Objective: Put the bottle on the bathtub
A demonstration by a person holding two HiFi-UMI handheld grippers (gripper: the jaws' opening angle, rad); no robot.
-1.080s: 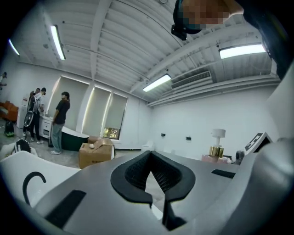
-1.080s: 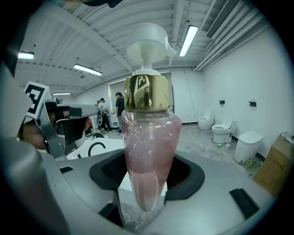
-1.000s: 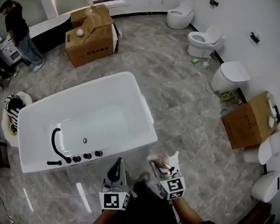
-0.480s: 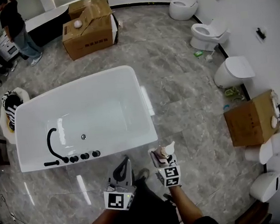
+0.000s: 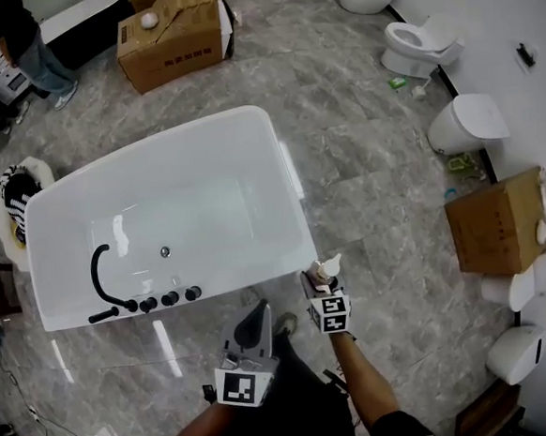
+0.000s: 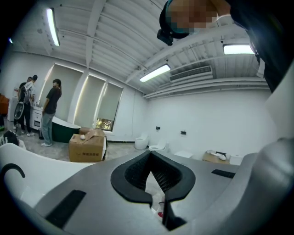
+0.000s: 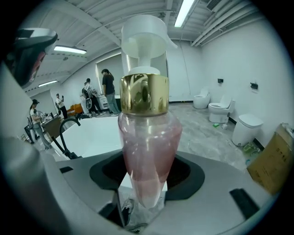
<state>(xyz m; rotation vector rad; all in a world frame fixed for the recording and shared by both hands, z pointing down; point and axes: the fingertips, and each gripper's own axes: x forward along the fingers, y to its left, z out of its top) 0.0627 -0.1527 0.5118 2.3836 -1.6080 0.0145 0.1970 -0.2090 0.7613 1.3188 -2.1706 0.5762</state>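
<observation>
A pink pump bottle (image 5: 325, 272) with a gold collar and white pump head stands upright in my right gripper (image 5: 321, 284), which is shut on its lower body. In the right gripper view the bottle (image 7: 147, 151) fills the middle, with the gripper (image 7: 146, 202) clamped round its narrow base. It hangs over the floor just off the near right corner of the white bathtub (image 5: 291, 211), whose black faucet (image 5: 99, 273) sits at the near left end. My left gripper (image 5: 255, 319) is lower and to the left, shut and empty (image 6: 156, 204).
An open cardboard box (image 5: 172, 37) stands beyond the tub, another box (image 5: 499, 223) by the right wall. Toilets (image 5: 468, 122) line the right wall. A person (image 5: 19, 44) stands at the far left. A stool with striped cloth (image 5: 17, 190) is beside the tub's left end.
My right gripper has carried the bottle forward and up toward the tub's near right corner. The left gripper has stayed shut and dropped back. The tub now sits closer.
</observation>
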